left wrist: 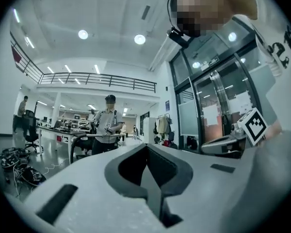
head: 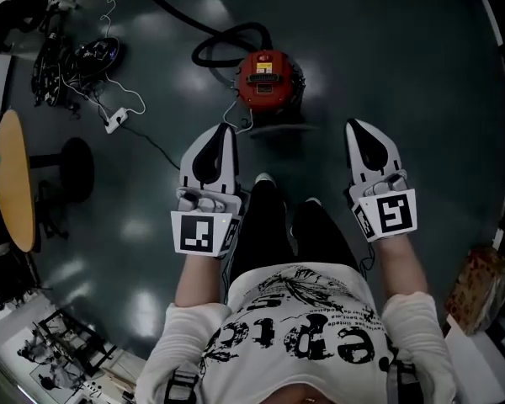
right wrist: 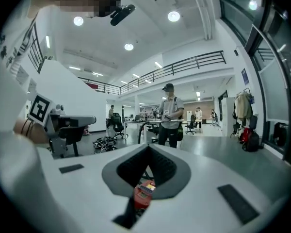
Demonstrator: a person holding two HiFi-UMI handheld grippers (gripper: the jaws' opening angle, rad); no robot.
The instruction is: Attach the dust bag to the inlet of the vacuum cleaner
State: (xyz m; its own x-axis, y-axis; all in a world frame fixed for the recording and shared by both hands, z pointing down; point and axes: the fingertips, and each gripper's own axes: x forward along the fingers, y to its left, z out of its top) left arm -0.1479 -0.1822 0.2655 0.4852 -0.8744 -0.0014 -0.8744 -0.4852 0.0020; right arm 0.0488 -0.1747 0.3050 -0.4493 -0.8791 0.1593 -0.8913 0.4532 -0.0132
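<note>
Standing over the floor, the person holds the left gripper [head: 225, 129] and right gripper [head: 356, 124] level, each pair of tongs pressed together on nothing. The red vacuum cleaner [head: 268, 78] sits ahead of the feet. No dust bag shows, so whether it is fitted cannot be told.

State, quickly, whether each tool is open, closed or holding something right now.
Left tool: closed, holding nothing.
Right tool: closed, holding nothing.
</note>
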